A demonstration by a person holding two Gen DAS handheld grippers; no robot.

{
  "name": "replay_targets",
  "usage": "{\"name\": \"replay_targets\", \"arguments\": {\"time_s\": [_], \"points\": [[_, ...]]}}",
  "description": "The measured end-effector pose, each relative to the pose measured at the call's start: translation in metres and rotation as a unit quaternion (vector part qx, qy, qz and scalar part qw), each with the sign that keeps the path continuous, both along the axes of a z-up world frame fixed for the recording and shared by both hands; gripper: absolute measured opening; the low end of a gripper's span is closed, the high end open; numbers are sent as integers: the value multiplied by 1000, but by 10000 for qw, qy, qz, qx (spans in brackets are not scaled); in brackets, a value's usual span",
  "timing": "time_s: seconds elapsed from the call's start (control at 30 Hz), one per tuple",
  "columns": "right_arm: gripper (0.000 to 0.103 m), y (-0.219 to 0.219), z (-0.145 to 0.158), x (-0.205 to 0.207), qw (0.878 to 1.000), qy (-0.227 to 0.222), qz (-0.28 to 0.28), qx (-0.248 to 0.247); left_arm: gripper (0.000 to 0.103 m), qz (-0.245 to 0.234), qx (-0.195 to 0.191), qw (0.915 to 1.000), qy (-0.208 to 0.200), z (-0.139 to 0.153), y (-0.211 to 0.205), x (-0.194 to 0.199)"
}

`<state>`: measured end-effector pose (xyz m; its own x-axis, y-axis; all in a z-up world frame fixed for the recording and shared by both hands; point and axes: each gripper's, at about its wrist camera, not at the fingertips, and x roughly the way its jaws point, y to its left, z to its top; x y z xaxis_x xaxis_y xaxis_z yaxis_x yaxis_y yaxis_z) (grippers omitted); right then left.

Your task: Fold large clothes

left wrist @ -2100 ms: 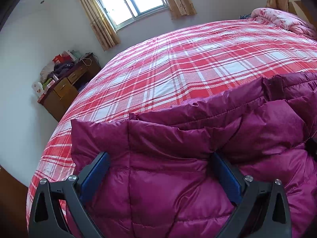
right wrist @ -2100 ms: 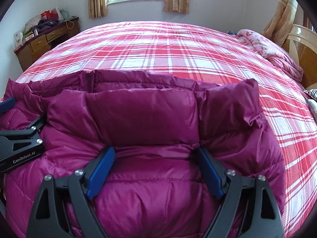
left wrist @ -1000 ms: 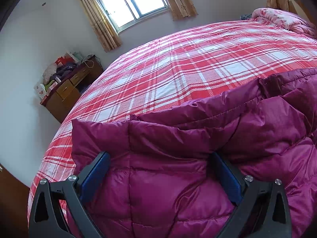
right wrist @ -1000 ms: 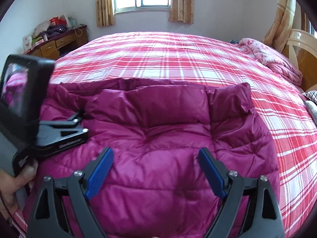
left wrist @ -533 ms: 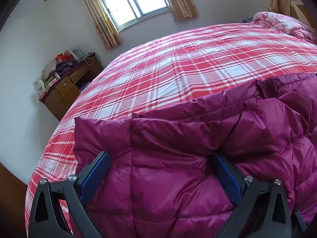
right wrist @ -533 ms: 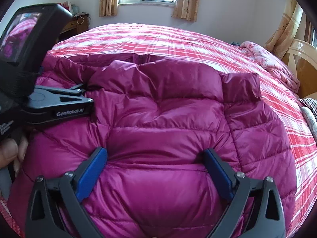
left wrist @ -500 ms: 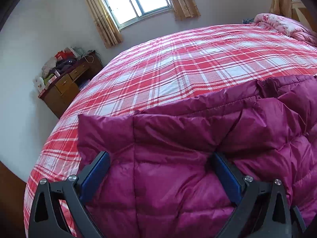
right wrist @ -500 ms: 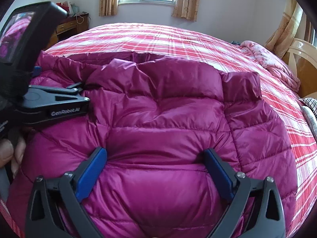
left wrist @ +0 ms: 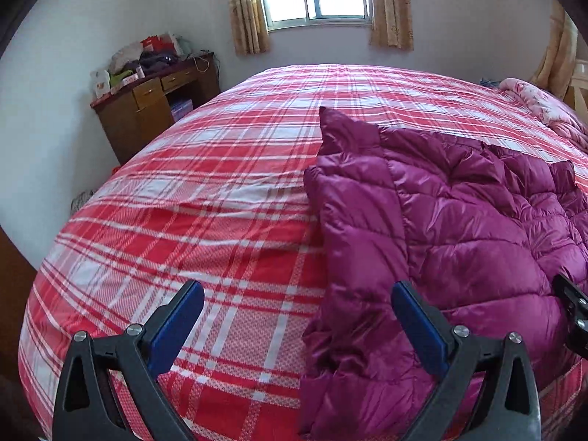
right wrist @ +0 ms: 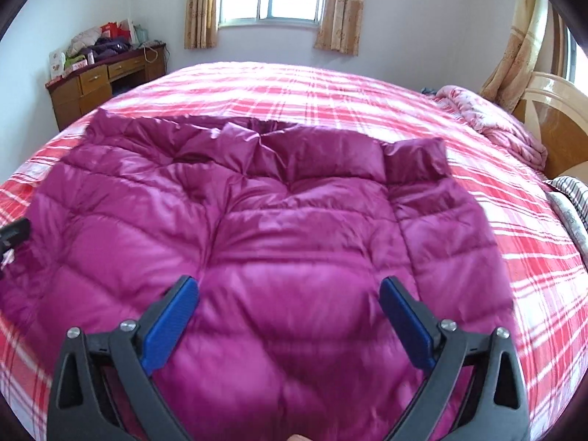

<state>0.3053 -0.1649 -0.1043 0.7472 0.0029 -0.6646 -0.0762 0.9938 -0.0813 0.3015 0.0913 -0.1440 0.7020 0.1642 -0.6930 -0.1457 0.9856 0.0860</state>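
Observation:
A magenta quilted down jacket (right wrist: 286, 228) lies spread flat on the red plaid bed, its collar end toward the window. In the left wrist view the jacket (left wrist: 459, 242) fills the right side, its left edge running down between my fingers. My left gripper (left wrist: 297, 316) is open and empty, above the jacket's left edge and the bedspread. My right gripper (right wrist: 290, 312) is open and empty, above the jacket's near part. A bit of the left gripper shows at the left edge of the right wrist view (right wrist: 13, 235).
The red and white plaid bedspread (left wrist: 191, 220) covers a large bed. A wooden desk (left wrist: 147, 110) with clutter stands by the far left wall. A pink blanket (right wrist: 492, 125) is bunched at the far right by the wooden headboard (right wrist: 551, 121). A window with curtains is behind.
Both grippers have let go of the jacket and pulled back. The jacket now lies flat on the bed. The left gripper has swung left, off the jacket's edge.

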Motion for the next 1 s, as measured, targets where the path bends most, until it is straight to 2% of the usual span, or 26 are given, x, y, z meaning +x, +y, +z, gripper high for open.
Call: {"name": "replay_targets", "arguments": {"time_s": [0.13, 0.37, 0.43, 0.47, 0.5, 0.53, 0.6, 0.67, 0.7, 0.87, 1.0], "points": [[101, 3, -11, -16, 9999, 110, 41, 120, 102, -60, -479, 9987, 191, -17, 0, -1], [102, 12, -25, -11, 9994, 253, 9, -246, 99, -155, -878, 9959, 168, -27, 1, -5], [102, 11, -27, -11, 9992, 279, 8, -300, 80, -339, -1187, 9921, 221, -29, 2, -3], [102, 10, -27, -11, 9991, 292, 13, -303, 64, -478, -1413, 9884, 271, -31, 2, -3], [102, 8, -28, -10, 9991, 304, 18, -289, 55, -544, -1496, 9869, 278, -31, 0, -4], [102, 7, -28, -10, 9991, 314, 20, -275, 50, -609, -1464, 9870, 254, -30, -3, -4], [102, 6, -28, -12, 9992, 298, 20, -265, 26, -782, -1371, 9872, 214, -27, -12, -7], [103, 5, -27, -13, 9993, 276, 18, -247, 13, -909, -1198, 9885, 144, -20, -21, -12], [103, 5, -27, -13, 9993, 273, 20, -237, 10, -941, -1120, 9892, 91, -15, -25, -15], [100, 0, -21, -16, 9995, 257, 154, -92, 8, -1163, -797, 9892, -400, 28, -40, -29], [90, -5, -8, -30, 9993, 144, 341, -32, 8, -1548, -455, 9828, -899, 72, -62, -44]]}}
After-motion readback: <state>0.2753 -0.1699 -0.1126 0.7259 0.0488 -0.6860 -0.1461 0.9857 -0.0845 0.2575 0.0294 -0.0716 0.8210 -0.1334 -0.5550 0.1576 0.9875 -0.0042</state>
